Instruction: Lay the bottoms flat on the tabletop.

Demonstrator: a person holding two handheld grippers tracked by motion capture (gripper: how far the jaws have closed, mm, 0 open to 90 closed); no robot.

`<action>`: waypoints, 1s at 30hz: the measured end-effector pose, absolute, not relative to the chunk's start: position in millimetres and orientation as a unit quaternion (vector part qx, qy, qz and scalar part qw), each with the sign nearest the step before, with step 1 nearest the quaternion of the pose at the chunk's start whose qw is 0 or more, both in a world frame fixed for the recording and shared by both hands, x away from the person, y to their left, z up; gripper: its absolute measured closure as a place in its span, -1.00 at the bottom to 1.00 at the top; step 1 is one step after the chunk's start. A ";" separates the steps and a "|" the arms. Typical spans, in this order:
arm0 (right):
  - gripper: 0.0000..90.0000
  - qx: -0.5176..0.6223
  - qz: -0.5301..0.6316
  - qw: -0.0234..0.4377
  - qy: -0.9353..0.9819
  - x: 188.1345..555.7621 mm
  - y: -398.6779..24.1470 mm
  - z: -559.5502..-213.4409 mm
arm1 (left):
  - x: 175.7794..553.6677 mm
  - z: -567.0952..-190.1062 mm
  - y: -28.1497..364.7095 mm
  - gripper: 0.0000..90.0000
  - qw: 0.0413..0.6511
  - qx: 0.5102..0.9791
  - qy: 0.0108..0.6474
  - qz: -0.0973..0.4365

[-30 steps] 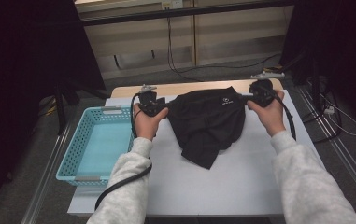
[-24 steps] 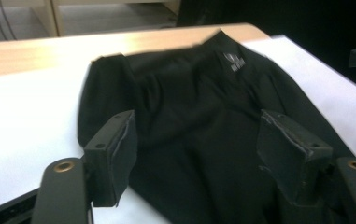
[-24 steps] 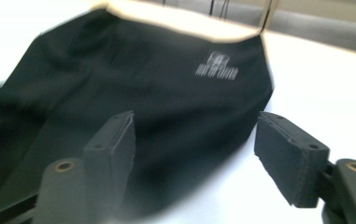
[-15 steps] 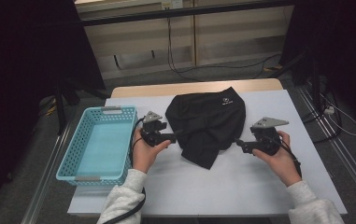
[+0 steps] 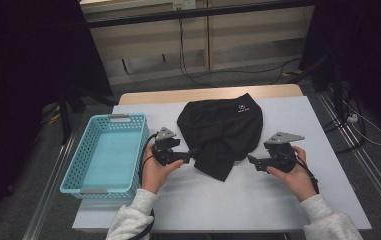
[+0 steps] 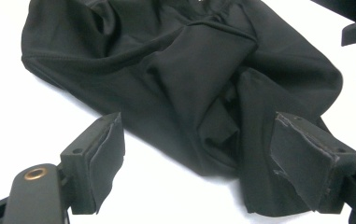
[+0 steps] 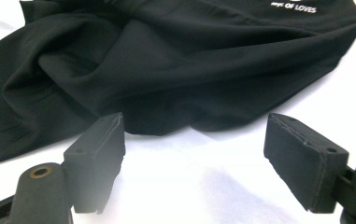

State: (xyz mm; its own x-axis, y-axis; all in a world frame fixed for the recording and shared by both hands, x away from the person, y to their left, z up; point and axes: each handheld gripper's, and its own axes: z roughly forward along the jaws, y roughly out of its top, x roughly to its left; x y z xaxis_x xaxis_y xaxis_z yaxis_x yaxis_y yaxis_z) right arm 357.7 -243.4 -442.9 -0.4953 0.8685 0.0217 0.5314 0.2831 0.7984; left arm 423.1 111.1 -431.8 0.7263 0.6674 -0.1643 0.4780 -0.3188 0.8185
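On the desk (image 5: 328,150) lie one blue basket (image 5: 105,152), one black garment (image 5: 223,130) and two grippers. The left gripper (image 5: 196,152) has just spread its fingers (image 6: 98,156) astride the garment's lower tip; the right gripper (image 5: 250,160) has also just spread, nothing between. The garment lies crumpled mid-desk, white print near its top.

Lab-like recording room: black curtains (image 5: 23,75), trailing cables (image 5: 198,75)
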 end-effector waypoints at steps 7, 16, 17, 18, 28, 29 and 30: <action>-0.59 0.449 0.386 0.212 0.778 359.9 -239.3 -446.1 | 417.0 -431.7 107.9 -0.60 0.465 0.810 0.344 0.095; -0.26 0.431 0.394 0.210 0.784 358.0 -233.3 -443.3 | 415.6 -432.4 107.4 -0.60 0.465 0.810 0.346 0.092; -0.19 0.428 0.395 0.205 0.787 357.6 -232.5 -443.3 | 415.8 -432.5 107.4 -0.59 0.463 0.811 0.344 0.094; -0.17 0.425 0.395 0.202 0.789 357.3 -231.5 -443.6 | 415.7 -432.8 106.8 -0.59 0.464 0.810 0.345 0.093; 0.11 0.392 0.375 0.196 0.817 360.8 -212.3 -449.4 | 413.5 -435.0 100.4 -0.53 0.462 0.817 0.336 0.083; 0.13 0.392 0.372 0.195 0.818 363.0 -210.5 -450.4 | 413.2 -435.2 99.8 -0.53 0.462 0.817 0.335 0.083; 0.15 0.393 0.370 0.193 0.820 364.7 -208.9 -451.4 | 412.8 -435.4 98.8 -0.52 0.461 0.818 0.333 0.082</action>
State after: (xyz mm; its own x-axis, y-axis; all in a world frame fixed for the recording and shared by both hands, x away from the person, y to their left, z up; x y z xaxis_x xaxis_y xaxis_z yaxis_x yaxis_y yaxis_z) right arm 364.7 -208.9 -451.4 -0.6169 0.7866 -0.0266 0.5003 0.4181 0.7582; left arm 412.8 98.8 -435.4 0.7645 0.6209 -0.1731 0.4697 -0.3527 0.8093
